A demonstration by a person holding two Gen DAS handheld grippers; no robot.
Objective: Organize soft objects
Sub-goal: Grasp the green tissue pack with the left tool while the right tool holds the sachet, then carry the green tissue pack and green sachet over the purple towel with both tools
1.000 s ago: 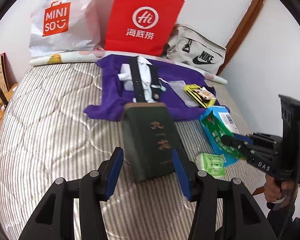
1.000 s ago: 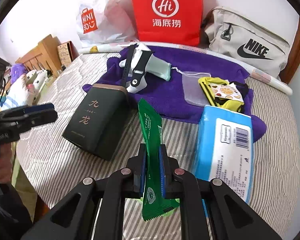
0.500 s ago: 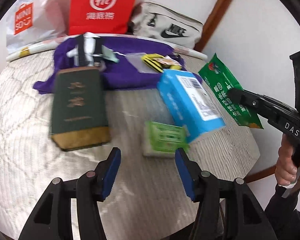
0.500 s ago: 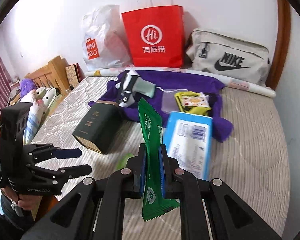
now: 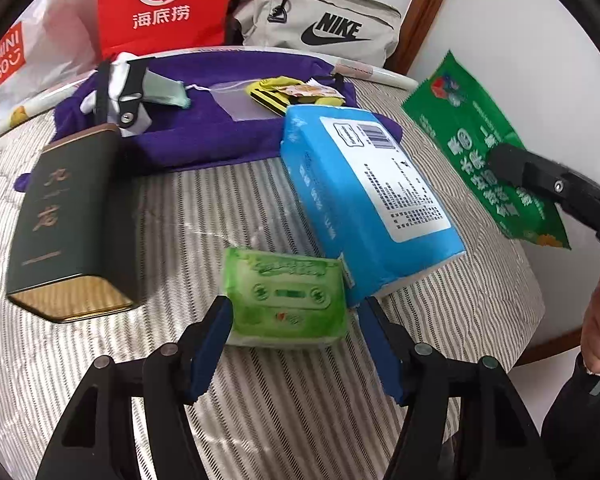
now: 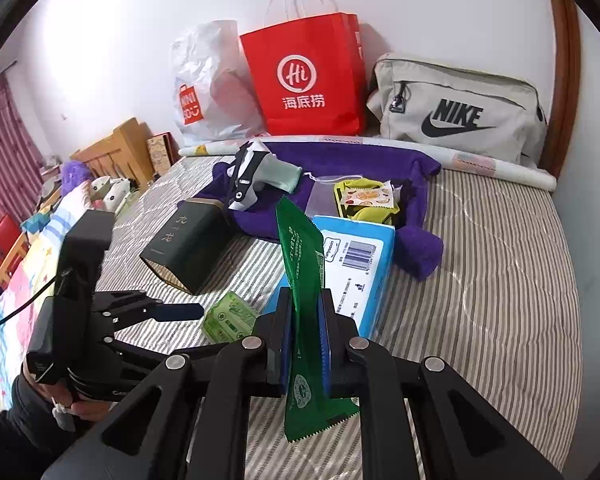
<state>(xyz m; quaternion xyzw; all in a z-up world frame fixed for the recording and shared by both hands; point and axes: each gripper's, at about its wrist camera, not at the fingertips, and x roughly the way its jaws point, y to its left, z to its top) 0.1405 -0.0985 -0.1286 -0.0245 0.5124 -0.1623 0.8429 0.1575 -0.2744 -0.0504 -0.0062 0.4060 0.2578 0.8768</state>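
A small green tissue pack (image 5: 284, 296) lies on the striped bed, leaning against a large blue tissue pack (image 5: 364, 192). My left gripper (image 5: 296, 308) straddles the small pack; its jaws are opening and a gap shows at the right pad, so nothing is gripped. In the right wrist view the left gripper (image 6: 204, 328) sits low on the left beside the same pack (image 6: 230, 316). My right gripper (image 6: 306, 304) is shut on a flat green snack packet (image 6: 300, 264) and holds it upright above the bed. That packet (image 5: 460, 128) hangs at the right edge of the left wrist view.
A dark green tin box (image 5: 72, 216) lies left of the packs. Behind them a purple towel (image 5: 220, 136) carries socks, a strap and a clear pouch. A red paper bag (image 6: 308, 80), a white plastic bag (image 6: 208, 88) and a grey Nike bag (image 6: 460, 112) line the wall.
My left gripper swung right from the dark tin box to the small green tissue pack, came lower and widened its jaws. My right gripper pulled back and up with the green packet.
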